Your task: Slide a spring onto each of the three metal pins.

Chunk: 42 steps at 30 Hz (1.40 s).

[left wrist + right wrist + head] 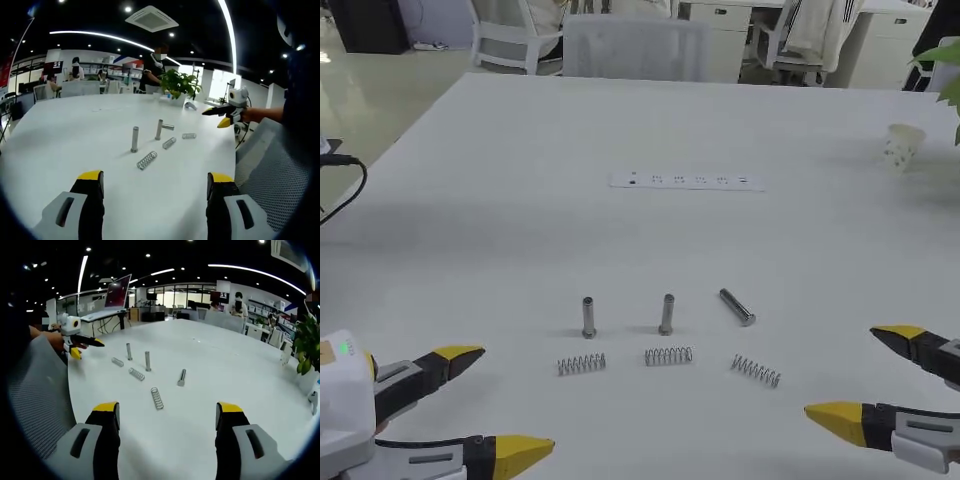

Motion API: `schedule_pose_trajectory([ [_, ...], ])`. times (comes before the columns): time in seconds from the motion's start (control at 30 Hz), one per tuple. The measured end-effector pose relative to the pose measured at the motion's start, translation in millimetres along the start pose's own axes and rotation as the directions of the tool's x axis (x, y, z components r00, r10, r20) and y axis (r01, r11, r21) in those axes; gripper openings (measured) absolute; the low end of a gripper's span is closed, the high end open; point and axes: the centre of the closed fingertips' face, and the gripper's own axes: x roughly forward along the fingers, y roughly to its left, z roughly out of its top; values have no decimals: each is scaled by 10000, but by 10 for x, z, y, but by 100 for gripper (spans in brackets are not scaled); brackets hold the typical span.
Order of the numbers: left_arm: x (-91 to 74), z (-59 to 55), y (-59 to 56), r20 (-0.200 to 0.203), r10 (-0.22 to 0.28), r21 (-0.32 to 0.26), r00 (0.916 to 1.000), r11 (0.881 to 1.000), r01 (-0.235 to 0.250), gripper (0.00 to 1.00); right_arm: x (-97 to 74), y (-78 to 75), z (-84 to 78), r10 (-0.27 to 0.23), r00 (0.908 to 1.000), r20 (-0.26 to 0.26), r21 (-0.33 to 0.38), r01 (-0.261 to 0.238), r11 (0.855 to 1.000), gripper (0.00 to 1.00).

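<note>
Lower left, left gripper [492, 402] gapes, empty. Mid-frame, left pin [588, 316] and middle pin [667, 313] stand upright, right pin [737, 307] lies flat; 3 springs [668, 355] sit just below, 1 per pin, likely staged for threading. Lower right, right gripper [853, 372] gapes, empty.

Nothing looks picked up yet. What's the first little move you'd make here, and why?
Probably ease the left gripper forward to the leftmost spring and close on it. Its jaws stand open and empty, that spring lies loose nearest them, and the leftmost pin stands upright just behind it.
</note>
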Motion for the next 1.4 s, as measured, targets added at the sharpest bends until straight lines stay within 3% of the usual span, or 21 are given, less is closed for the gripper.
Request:
schedule_pose_trajectory([
  [0.63, -28, -3, -8, 36, 141, -43, 9999, 9999, -141, 81, 107, -34, 110, 171, 9998, 91, -126, -170, 9998, 78],
  [1.4, -31, 16, -23, 83, 200, -57, 9998, 9998, -199, 80, 416, -140, 370, 579, 9983, 42, -649, -575, 9962, 78],
])
